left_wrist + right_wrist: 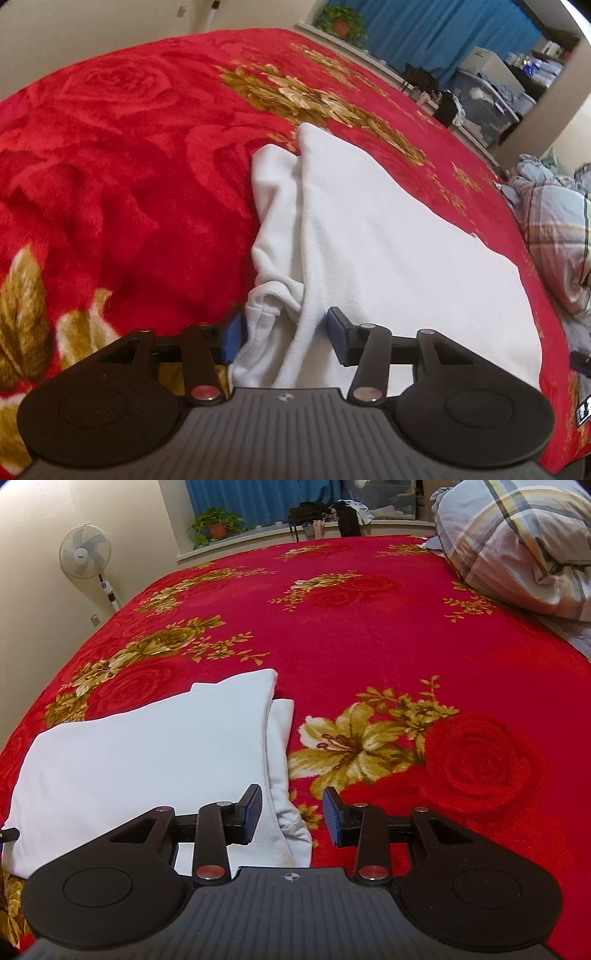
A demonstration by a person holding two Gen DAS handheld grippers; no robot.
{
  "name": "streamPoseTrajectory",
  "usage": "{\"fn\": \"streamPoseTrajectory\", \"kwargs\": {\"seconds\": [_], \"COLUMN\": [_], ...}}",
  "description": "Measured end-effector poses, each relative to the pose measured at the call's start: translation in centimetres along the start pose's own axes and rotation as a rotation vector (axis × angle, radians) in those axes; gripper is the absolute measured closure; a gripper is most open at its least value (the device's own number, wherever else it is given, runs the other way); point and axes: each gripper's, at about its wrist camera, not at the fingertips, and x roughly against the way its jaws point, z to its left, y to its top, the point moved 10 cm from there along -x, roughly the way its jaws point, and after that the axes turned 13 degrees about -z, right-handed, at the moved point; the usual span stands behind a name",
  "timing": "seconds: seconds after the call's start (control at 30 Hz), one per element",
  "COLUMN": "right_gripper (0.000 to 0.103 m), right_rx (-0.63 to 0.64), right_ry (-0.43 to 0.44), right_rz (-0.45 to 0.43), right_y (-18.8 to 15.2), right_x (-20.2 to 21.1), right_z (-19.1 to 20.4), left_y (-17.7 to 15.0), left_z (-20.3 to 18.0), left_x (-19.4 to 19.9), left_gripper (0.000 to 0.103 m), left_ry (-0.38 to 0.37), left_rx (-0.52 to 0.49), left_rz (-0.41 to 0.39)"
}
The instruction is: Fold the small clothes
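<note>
Now both grippers sit open at the near corners of a folded white garment on a red blanket.
Left wrist: the left gripper gapes around a bunched edge of the garment, which runs toward 1 o'clock over the blanket. Right wrist: the right gripper is parted, empty, straddling the garment's right edge; the cloth spreads toward 10 o'clock.

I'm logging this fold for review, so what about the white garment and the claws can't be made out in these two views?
- White garment: its near hem, both views, hidden behind the claw bodies.
- Its underside layers, covered by the top fold.
- Left claw: open astride a bunched edge; contact with the cloth unclear.
- Right claw: open over the garment's edge; whether it touches is unclear.
- Garment type: too folded to tell.
</note>
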Motion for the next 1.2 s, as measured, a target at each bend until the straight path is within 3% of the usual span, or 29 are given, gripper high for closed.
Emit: {"fn": "streamPoseTrajectory", "kwargs": {"seconds": [0.1, 0.23, 0.33, 0.47, 0.57, 0.7, 0.8, 0.87, 0.9, 0.97, 1.07, 1.2], "right_gripper": [0.065, 0.065, 0.065, 0.065, 0.065, 0.065, 0.065, 0.065, 0.065, 0.065, 0.065, 0.061], "right_rx": [-0.011, -0.029, -0.045, -0.066, -0.100, -0.158, -0.202, -0.231, -0.247, -0.272, -0.307, -0.362], "right_ry": [0.003, 0.013, 0.012, -0.040, -0.103, -0.141, -0.149, -0.149, -0.146, -0.125, -0.061, 0.024], "right_rz": [-0.004, -0.018, -0.035, -0.053, -0.048, -0.071, -0.094, -0.101, -0.101, -0.093, -0.059, 0.039], "right_y": [0.3, 1.0, 1.9, 3.1, 3.7, 4.8, 5.5, 5.8, 5.9, 5.9, 5.5, 3.5], "right_x": [0.1, 0.3, 0.6, 0.7, 0.3, 0.0, -0.1, -0.3, -0.5, -0.9, -1.8, -3.2], "right_z": [-0.1, 0.0, -0.4, -2.1, -4.1, -6.1, -7.2, -7.6, -7.7, -7.6, -6.8, -5.5], "left_y": [0.0, 0.0, 0.6, 3.5, 5.7, 6.2, 3.7, 1.0, -0.8, -2.3, -1.9, -2.2], "left_z": [-0.3, -0.6, -0.8, -4.1, -11.2, -25.0, -35.0, -40.0, -41.9, -42.8, -40.5, -33.8], "left_x": [0.1, 0.3, 0.7, 2.1, 2.6, 1.5, -0.5, -2.3, -3.4, -4.2, -3.9, -4.1], "left_gripper": [0.080, 0.086, 0.089, 0.091, 0.092, 0.093, 0.092, 0.083, 0.075, 0.075, 0.075, 0.075], "left_ry": [-0.032, -0.027, -0.005, -0.004, -0.080, -0.252, -0.391, -0.457, -0.497, -0.532, -0.540, -0.445], "left_rx": [0.003, -0.007, 0.049, 0.064, 0.019, -0.090, -0.114, -0.139, -0.145, -0.117, -0.106, -0.145], "left_rz": [-0.004, -0.021, -0.023, -0.059, -0.068, -0.057, 0.000, 0.060, 0.133, 0.188, 0.140, 0.126]}}
